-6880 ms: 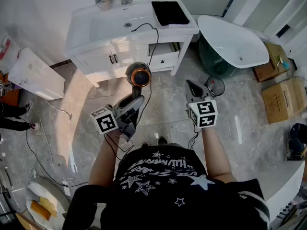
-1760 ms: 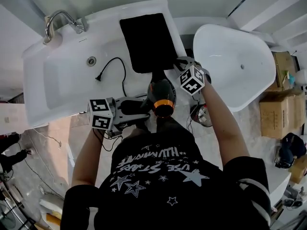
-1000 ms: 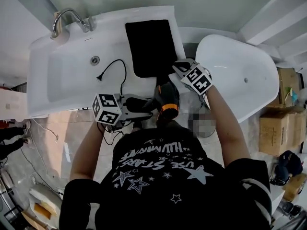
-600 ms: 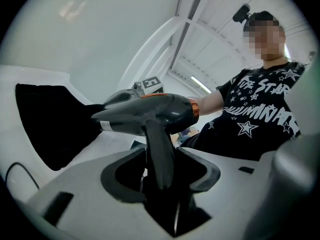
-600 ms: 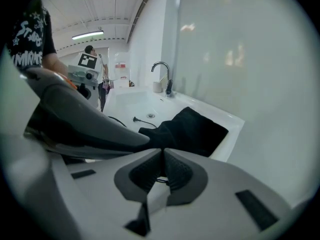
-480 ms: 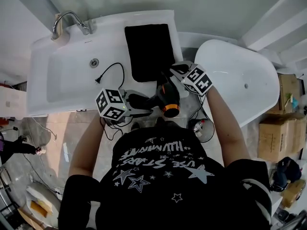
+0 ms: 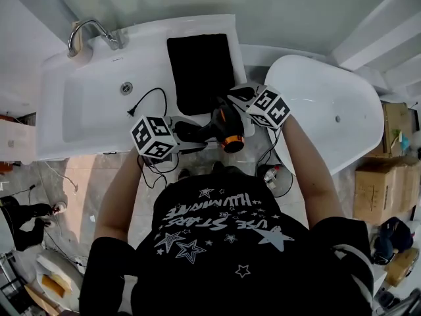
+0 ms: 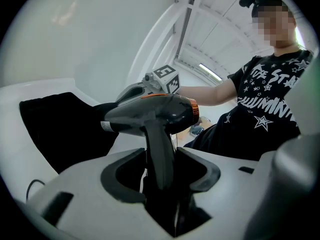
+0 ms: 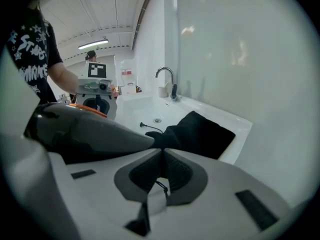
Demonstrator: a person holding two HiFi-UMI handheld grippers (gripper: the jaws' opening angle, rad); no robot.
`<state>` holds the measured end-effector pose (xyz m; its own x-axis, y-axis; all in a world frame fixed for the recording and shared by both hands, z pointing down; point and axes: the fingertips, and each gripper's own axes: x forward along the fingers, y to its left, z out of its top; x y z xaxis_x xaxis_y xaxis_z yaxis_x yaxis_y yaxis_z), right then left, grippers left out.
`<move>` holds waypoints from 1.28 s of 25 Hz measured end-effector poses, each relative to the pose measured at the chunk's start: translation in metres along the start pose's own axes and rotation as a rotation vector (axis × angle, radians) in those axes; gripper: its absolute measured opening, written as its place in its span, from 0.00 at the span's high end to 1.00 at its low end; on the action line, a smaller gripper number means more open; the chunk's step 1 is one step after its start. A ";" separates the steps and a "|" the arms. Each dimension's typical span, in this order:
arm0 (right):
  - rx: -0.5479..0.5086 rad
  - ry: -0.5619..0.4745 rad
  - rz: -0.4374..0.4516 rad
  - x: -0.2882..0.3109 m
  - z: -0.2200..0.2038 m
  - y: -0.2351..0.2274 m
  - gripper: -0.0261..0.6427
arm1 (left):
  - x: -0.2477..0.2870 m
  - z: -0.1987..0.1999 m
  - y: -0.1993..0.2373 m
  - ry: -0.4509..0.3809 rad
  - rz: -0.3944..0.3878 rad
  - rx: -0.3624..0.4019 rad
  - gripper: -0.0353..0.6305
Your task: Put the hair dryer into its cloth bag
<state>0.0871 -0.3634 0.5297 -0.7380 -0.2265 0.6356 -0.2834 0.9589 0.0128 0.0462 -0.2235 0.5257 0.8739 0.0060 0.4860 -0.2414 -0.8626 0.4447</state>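
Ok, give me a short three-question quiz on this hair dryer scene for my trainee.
1. Which part of the dark grey hair dryer with the orange ring is clamped by the left gripper? A handle, B nozzle, C cord.
2. True or false: the right gripper is shut on the flat black cloth bag.
3. Where does the dryer's black plug lie?
Key: 1 A. 2 true. 3 in the white sink basin.

Loose cord (image 7: 131,112) obstructs sink (image 7: 79,117) beside the bag (image 7: 197,64).
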 end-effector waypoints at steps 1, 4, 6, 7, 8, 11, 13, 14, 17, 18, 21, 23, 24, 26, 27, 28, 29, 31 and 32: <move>-0.003 -0.002 0.007 0.000 0.002 0.000 0.93 | -0.001 0.001 0.003 0.003 0.010 -0.004 0.64; -0.006 -0.004 0.023 -0.002 0.007 -0.002 0.93 | -0.002 0.004 0.014 0.009 0.046 -0.023 0.64; -0.007 -0.005 0.028 -0.003 0.010 -0.003 0.93 | -0.001 0.004 0.020 0.011 0.071 -0.029 0.64; -0.008 -0.006 0.029 -0.004 0.010 -0.003 0.93 | -0.002 0.004 0.023 0.012 0.084 -0.031 0.64; -0.008 -0.008 0.029 -0.005 0.011 -0.004 0.93 | -0.002 0.004 0.026 0.015 0.098 -0.034 0.64; -0.013 -0.017 0.022 -0.008 0.015 -0.006 0.93 | -0.003 0.004 0.038 0.030 0.147 -0.042 0.64; -0.019 -0.026 0.011 -0.011 0.017 -0.008 0.93 | -0.004 0.003 0.048 0.036 0.183 -0.047 0.64; -0.022 -0.031 0.005 -0.012 0.019 -0.009 0.93 | -0.004 0.003 0.053 0.035 0.200 -0.051 0.64; -0.023 -0.049 -0.010 -0.016 0.024 -0.011 0.93 | -0.006 0.004 0.065 0.022 0.243 -0.073 0.64; -0.022 -0.054 -0.014 -0.017 0.026 -0.012 0.93 | -0.007 0.005 0.069 0.018 0.256 -0.079 0.64; -0.020 -0.071 -0.034 -0.021 0.029 -0.013 0.93 | -0.011 0.007 0.081 0.019 0.304 -0.087 0.64; -0.021 -0.085 -0.049 -0.024 0.033 -0.013 0.93 | -0.013 0.009 0.090 0.026 0.338 -0.092 0.64; -0.024 -0.091 -0.054 -0.024 0.035 -0.012 0.93 | -0.015 0.009 0.095 0.029 0.355 -0.096 0.64; -0.040 -0.100 -0.061 -0.026 0.039 -0.010 0.93 | -0.016 0.010 0.102 0.036 0.385 -0.106 0.64; -0.051 -0.100 -0.063 -0.026 0.040 -0.008 0.93 | -0.016 0.010 0.105 0.038 0.398 -0.111 0.64; -0.063 -0.099 -0.066 -0.026 0.041 -0.006 0.93 | -0.016 0.010 0.108 0.039 0.411 -0.116 0.64; -0.073 -0.100 -0.069 -0.026 0.042 -0.005 0.93 | -0.016 0.010 0.111 0.040 0.422 -0.121 0.64; -0.081 -0.107 -0.076 -0.027 0.044 -0.002 0.93 | -0.016 0.012 0.117 0.038 0.443 -0.129 0.64; -0.080 -0.113 -0.079 -0.028 0.046 -0.002 0.93 | -0.016 0.014 0.120 0.037 0.451 -0.132 0.64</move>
<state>0.0804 -0.3666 0.4764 -0.7808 -0.3155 0.5393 -0.2969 0.9468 0.1240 0.0090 -0.3340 0.5604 0.6547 -0.3343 0.6779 -0.6468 -0.7118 0.2737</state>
